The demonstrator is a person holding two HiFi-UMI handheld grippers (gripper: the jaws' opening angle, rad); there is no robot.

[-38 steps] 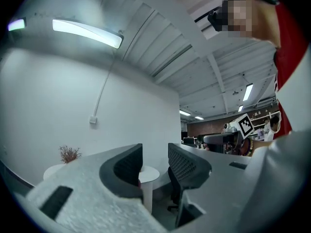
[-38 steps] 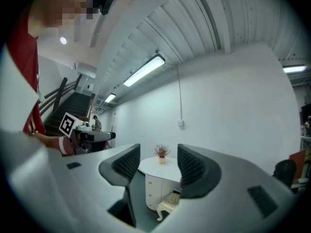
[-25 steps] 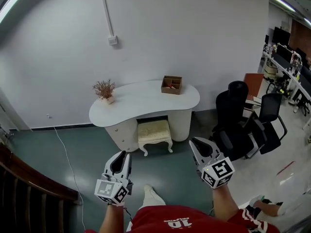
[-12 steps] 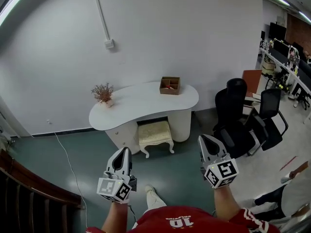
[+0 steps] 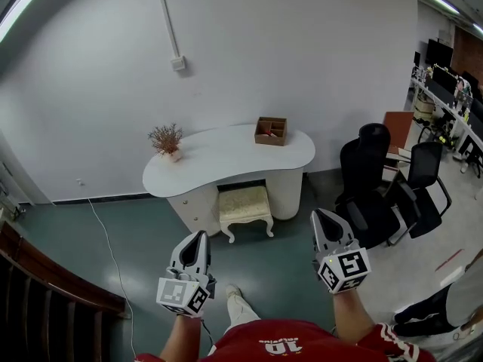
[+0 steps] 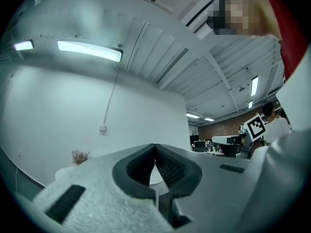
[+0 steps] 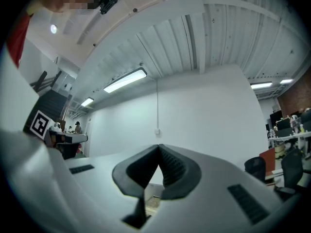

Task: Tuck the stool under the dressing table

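Hovering shut and empty, left tool point(image 5: 200, 237), right tool point(image 5: 319, 216), stool point(image 5: 244, 202) partly under dressing table point(image 5: 226, 157).

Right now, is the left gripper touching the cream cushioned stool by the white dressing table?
Apart. The head view shows bare green floor between the left gripper and the cream cushioned stool; its jaws are shut on nothing.

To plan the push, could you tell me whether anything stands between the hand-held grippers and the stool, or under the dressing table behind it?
Nothing visible does. Only bare floor lies between the left hand-held gripper, the right hand-held gripper and the stool, already partly under the dressing table. The office chairs stand to the right.
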